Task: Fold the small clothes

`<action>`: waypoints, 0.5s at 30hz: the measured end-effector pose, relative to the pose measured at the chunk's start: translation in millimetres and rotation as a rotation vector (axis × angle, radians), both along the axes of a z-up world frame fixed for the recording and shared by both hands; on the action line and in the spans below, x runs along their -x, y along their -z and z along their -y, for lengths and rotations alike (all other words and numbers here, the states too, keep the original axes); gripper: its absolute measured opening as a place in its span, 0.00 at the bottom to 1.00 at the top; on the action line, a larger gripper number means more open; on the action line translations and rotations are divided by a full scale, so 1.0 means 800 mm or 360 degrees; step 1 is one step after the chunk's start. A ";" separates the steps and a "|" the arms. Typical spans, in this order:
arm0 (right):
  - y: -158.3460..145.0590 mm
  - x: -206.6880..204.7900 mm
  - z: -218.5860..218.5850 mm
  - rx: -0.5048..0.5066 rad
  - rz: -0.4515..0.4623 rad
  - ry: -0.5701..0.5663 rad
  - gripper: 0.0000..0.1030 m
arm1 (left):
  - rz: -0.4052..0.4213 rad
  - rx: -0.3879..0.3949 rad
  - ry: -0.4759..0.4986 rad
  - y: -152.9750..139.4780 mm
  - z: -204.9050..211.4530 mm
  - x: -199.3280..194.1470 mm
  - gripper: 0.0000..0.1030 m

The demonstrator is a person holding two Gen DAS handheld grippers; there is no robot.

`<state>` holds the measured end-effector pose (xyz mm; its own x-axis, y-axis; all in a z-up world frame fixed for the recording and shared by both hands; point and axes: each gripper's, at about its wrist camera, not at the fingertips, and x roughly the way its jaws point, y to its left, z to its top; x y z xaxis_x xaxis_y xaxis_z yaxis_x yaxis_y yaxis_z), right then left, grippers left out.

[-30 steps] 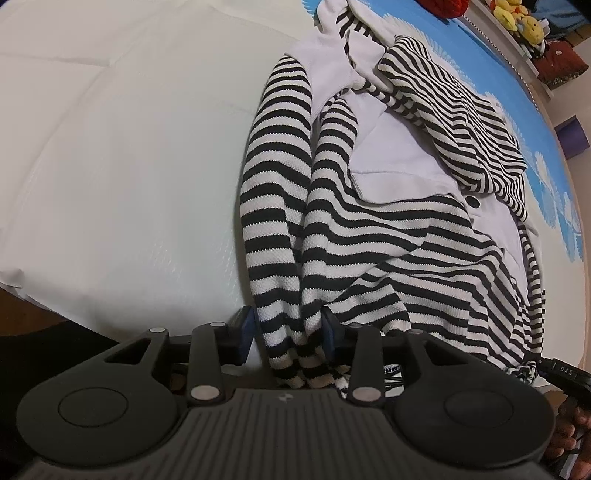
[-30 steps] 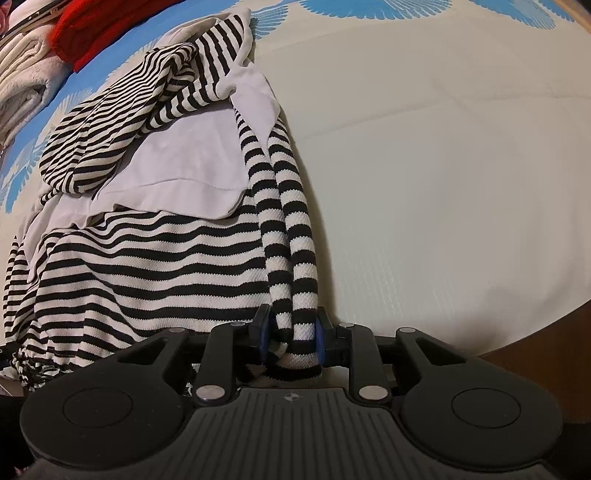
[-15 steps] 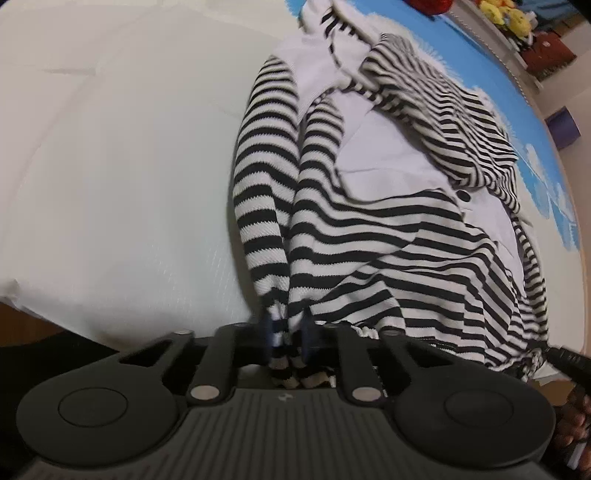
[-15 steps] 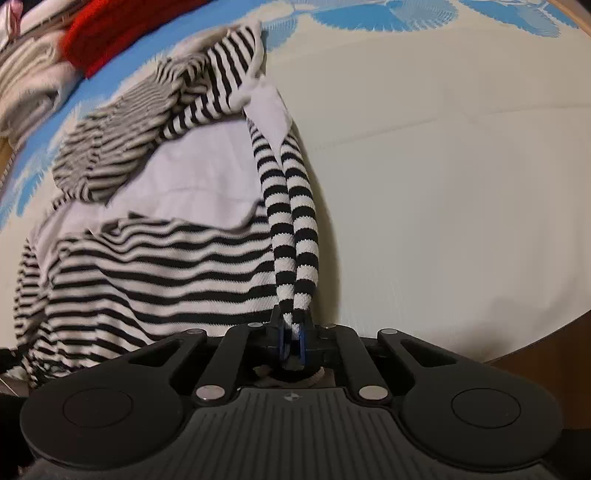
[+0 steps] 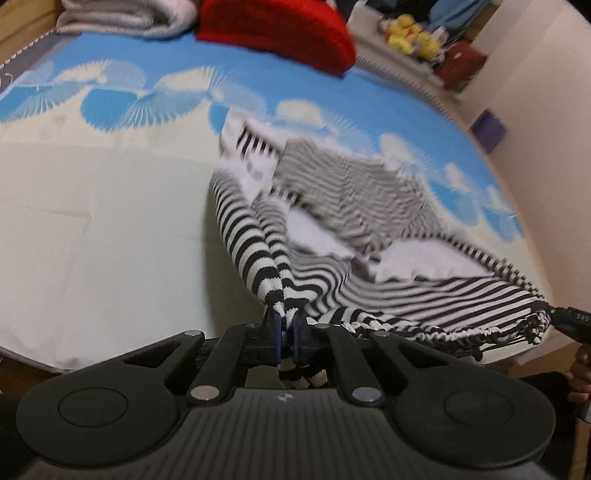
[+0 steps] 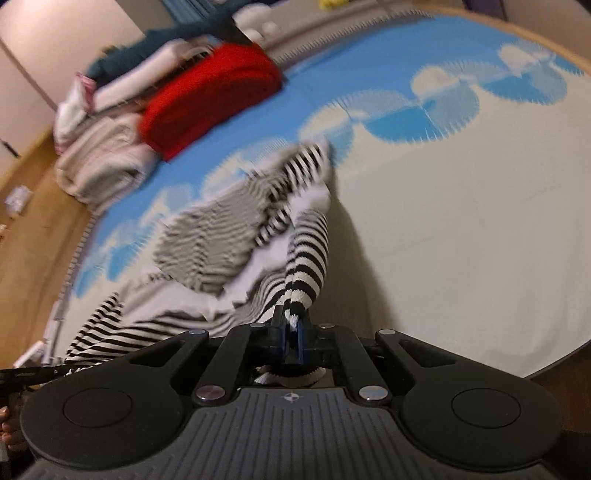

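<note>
Left gripper (image 5: 287,330): matte black, ribbed body, two round side discs, silver screws, blue pads (image 5: 274,334). Right gripper (image 6: 291,334): same build, small cross mark on top. Sleeves possibly dark; edges too dim.

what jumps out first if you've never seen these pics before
The black-and-white striped garment grabs the eye, its near edge pinched in the left gripper and right gripper and raised off the cream bedcover. Behind it sit a bright red cushion and blue fan-patterned sheet.
</note>
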<state>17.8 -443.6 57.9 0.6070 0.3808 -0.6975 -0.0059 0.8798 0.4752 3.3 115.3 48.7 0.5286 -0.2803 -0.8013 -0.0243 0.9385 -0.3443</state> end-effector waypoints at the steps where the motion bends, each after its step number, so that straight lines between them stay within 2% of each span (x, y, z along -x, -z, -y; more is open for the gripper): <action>1: -0.013 0.009 0.003 -0.0012 0.0024 -0.0008 0.05 | 0.0027 0.0023 0.0008 -0.014 -0.004 0.012 0.05; 5: -0.072 0.062 0.013 -0.0089 0.0148 -0.0082 0.05 | 0.0129 0.0090 0.0049 -0.061 -0.016 0.057 0.06; 8: -0.097 0.085 0.016 -0.0122 0.0218 -0.0134 0.05 | 0.0105 0.0105 0.0039 -0.065 -0.020 0.065 0.06; 12: -0.090 0.067 0.011 -0.0121 0.0154 -0.0139 0.05 | 0.0026 0.0086 0.0028 -0.044 -0.021 0.040 0.06; 15: -0.070 0.032 0.007 -0.0090 0.0054 -0.0118 0.05 | -0.0026 0.0068 0.0049 -0.027 -0.022 -0.006 0.06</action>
<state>-7.9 -448.8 113.7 0.5985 0.4636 -0.6533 -0.0869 0.8483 0.5224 8.0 133.3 70.2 0.5059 -0.3302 -0.7969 -0.0015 0.9235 -0.3836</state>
